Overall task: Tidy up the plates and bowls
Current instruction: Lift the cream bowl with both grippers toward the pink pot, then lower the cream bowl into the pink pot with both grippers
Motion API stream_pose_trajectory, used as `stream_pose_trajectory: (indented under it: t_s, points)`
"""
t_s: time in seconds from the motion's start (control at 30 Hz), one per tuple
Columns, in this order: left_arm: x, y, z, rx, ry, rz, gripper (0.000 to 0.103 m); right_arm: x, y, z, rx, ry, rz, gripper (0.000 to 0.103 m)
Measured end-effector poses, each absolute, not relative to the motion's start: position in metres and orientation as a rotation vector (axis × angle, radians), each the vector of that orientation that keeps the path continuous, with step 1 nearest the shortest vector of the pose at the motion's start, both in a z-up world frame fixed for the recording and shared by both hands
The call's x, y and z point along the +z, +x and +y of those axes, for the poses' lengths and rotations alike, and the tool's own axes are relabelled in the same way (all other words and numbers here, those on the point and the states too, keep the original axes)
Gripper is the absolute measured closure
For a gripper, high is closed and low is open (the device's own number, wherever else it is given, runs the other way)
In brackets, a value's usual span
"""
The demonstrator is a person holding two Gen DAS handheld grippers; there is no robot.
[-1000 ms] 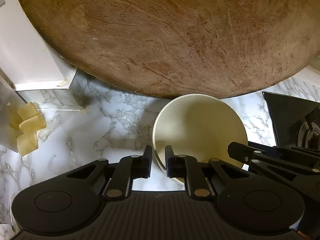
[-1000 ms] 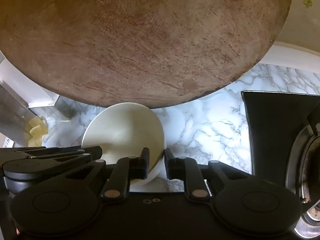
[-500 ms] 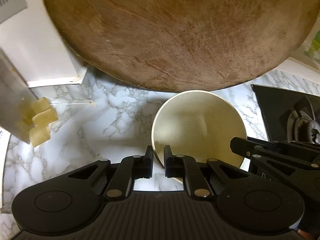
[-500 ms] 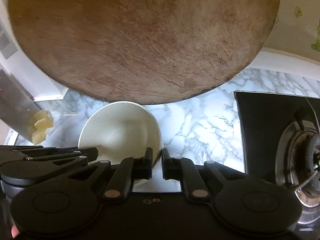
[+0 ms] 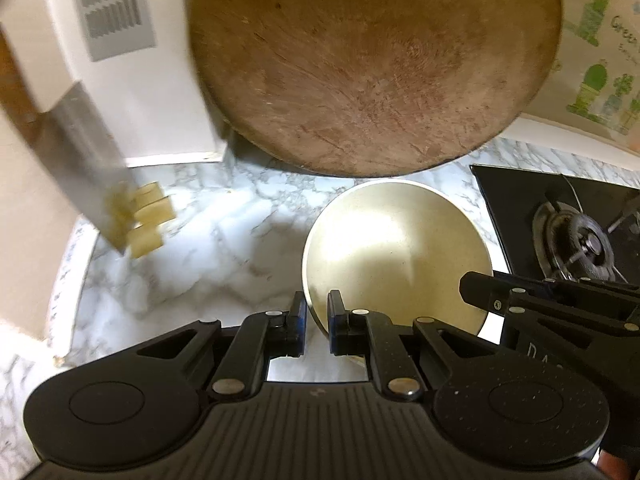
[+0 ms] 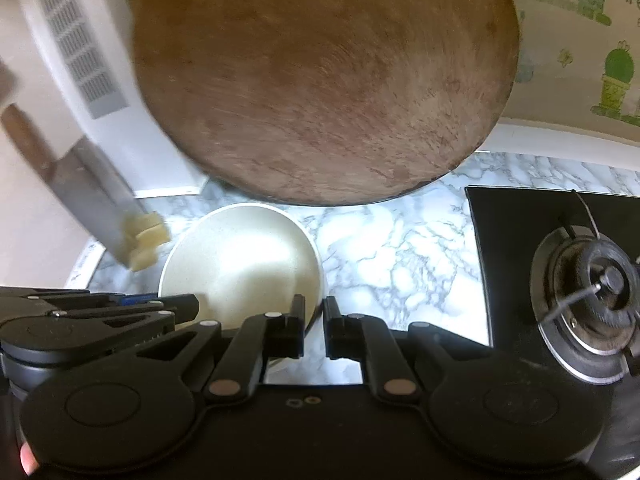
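Left wrist view shows the cream bowl [image 5: 396, 256] carried above the marble counter [image 5: 192, 256], its rim pinched at seven o'clock by the left gripper [image 5: 317, 320] and at four o'clock by the right gripper [image 6: 314, 326], both clenched on it. It looks rigid, glazed, slippery and breakable; opposite rim holds suit it. A wooden board [image 5: 372, 64] leans at twelve o'clock, and a stove [image 5: 576, 236] sits at three.

A round wooden board [image 5: 372, 68] leans above the marble tabletop [image 5: 208, 248], a gas burner [image 6: 592, 292] to its right.
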State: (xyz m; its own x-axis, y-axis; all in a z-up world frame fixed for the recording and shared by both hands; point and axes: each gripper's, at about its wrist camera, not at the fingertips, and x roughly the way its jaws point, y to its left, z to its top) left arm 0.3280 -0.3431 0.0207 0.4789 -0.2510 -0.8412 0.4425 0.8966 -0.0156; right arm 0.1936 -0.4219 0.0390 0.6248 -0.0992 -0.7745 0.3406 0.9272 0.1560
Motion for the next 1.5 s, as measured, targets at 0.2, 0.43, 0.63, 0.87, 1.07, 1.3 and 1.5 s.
stream_pose_trajectory:
  t_s: [0.2, 0.43, 0.63, 0.87, 1.07, 1.3, 1.5]
  points:
    - [0.035, 0.291, -0.300, -0.403, 0.232, 0.976, 0.093, 0.055, 0.162, -0.381, -0.217, 0.285, 0.844, 0.093]
    - [0.037, 0.258, -0.253, -0.367, 0.235, 0.978, 0.093, 0.057, 0.138, -0.335, -0.160, 0.274, 0.857, 0.093]
    - [0.030, 0.241, -0.220, -0.344, 0.238, 0.991, 0.093, 0.054, 0.125, -0.302, -0.126, 0.258, 0.875, 0.093]
    - [0.012, 0.229, -0.200, -0.324, 0.260, 1.018, 0.093, 0.039, 0.114, -0.279, -0.111, 0.264, 0.902, 0.093]
    - [-0.005, 0.225, -0.193, -0.306, 0.279, 1.040, 0.093, 0.031, 0.109, -0.267, -0.114, 0.267, 0.911, 0.093]
    - [-0.017, 0.223, -0.188, -0.304, 0.297, 1.056, 0.093, 0.023, 0.109, -0.260, -0.111, 0.268, 0.923, 0.093]
    - [-0.026, 0.223, -0.188, -0.298, 0.312, 1.073, 0.093, 0.012, 0.110, -0.261, -0.107, 0.280, 0.948, 0.092]
